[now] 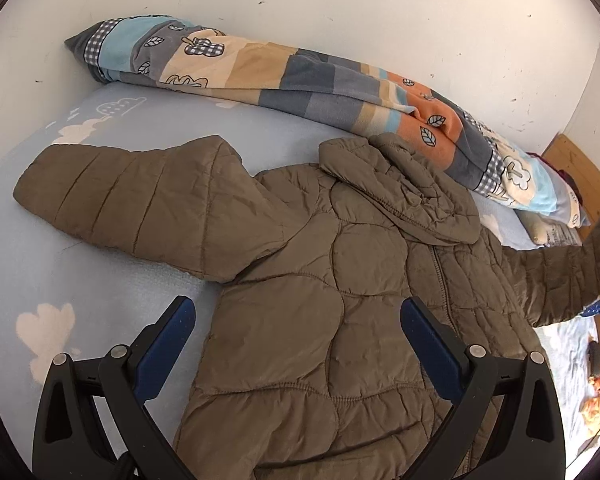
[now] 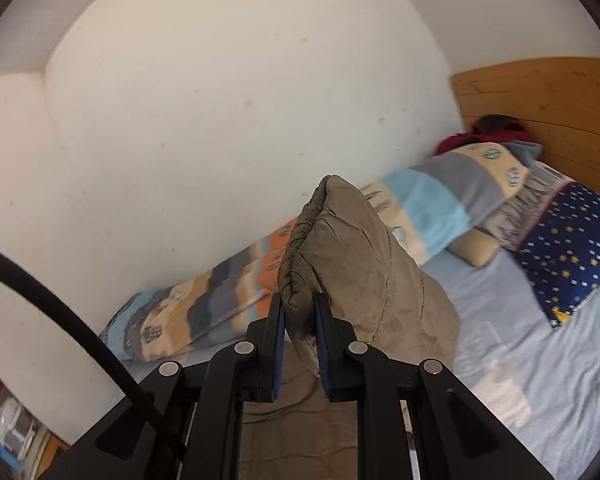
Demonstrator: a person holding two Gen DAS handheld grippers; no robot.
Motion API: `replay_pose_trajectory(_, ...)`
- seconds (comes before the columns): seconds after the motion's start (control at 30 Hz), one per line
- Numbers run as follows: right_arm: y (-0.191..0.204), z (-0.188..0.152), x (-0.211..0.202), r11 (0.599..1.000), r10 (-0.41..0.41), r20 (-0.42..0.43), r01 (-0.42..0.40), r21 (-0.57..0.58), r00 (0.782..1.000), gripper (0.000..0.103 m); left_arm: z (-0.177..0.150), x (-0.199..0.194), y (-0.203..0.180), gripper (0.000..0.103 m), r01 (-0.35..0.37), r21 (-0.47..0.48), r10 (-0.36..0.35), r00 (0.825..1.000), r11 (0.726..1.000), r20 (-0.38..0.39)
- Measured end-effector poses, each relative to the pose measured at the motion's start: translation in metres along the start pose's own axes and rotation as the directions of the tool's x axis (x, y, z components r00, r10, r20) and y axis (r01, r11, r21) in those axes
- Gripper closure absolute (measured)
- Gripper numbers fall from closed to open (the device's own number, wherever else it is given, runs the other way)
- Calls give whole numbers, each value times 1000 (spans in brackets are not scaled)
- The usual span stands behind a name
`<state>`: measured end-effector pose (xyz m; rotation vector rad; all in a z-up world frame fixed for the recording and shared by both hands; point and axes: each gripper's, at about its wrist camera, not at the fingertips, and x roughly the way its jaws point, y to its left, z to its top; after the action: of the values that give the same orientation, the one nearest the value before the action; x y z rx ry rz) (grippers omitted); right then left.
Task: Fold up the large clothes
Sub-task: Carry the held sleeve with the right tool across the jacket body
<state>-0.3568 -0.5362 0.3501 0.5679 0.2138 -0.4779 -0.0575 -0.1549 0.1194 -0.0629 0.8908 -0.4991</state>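
A brown quilted hooded jacket (image 1: 320,300) lies front up on the light blue bed sheet (image 1: 40,272). Its left sleeve (image 1: 112,196) lies spread flat to the left. Its right sleeve (image 1: 572,280) rises off the bed at the right edge. My left gripper (image 1: 298,308) is open and empty, hovering above the jacket's lower body. In the right wrist view my right gripper (image 2: 300,300) is shut on the cuff end of the jacket's right sleeve (image 2: 340,248), held up above the bed.
A rolled patchwork fleece blanket (image 1: 300,80) lies along the white wall behind the jacket, and shows in the right wrist view (image 2: 440,204). A navy starred pillow (image 2: 572,252) and a wooden headboard (image 2: 540,108) stand at the right. A black cable (image 2: 72,320) crosses the lower left.
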Motion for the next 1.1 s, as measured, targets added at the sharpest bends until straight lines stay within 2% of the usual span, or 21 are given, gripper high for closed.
replay_pose_trajectory(0.23,102,-40,48,990,89,-130,-102,-95,987,87,2,-10,15,1,-12,-25,12,1000,1000,11)
replay_pose_trajectory(0.37,143,-83,88,979,107,-231,-143,-143,967,88,2,-13,26,1,-18,-49,18,1000,999,10)
replay_pose_trajectory(0.47,171,-126,123,971,116,-314,-173,-162,942,88,1,-14,33,1,-21,-67,21,1000,998,-2)
replay_pose_trajectory(0.67,194,-219,200,962,100,-481,-209,-178,871,88,1,-15,46,1,-30,-108,28,1000,994,-14)
replay_pose_trajectory(0.77,194,-262,226,960,73,-543,-207,-190,837,88,0,-14,49,1,-30,-120,27,999,992,-27)
replay_pose_trajectory(0.93,196,-318,261,959,29,-604,-193,-209,796,88,1,-14,47,1,-27,-110,25,999,994,-23)
replay_pose_trajectory(0.97,197,-327,266,956,15,-616,-191,-221,787,85,2,-13,46,1,-26,-110,24,999,994,-23)
replay_pose_trajectory(1.0,198,-332,268,955,9,-627,-193,-225,779,75,2,-13,46,1,-24,-111,22,999,993,-24)
replay_pose_trajectory(1.07,201,-341,273,951,27,-679,-229,-210,734,61,2,-12,45,1,-20,-113,17,999,993,-27)
replay_pose_trajectory(1.1,202,-340,268,946,60,-691,-262,-191,720,57,2,-12,44,1,-18,-114,14,1000,993,-27)
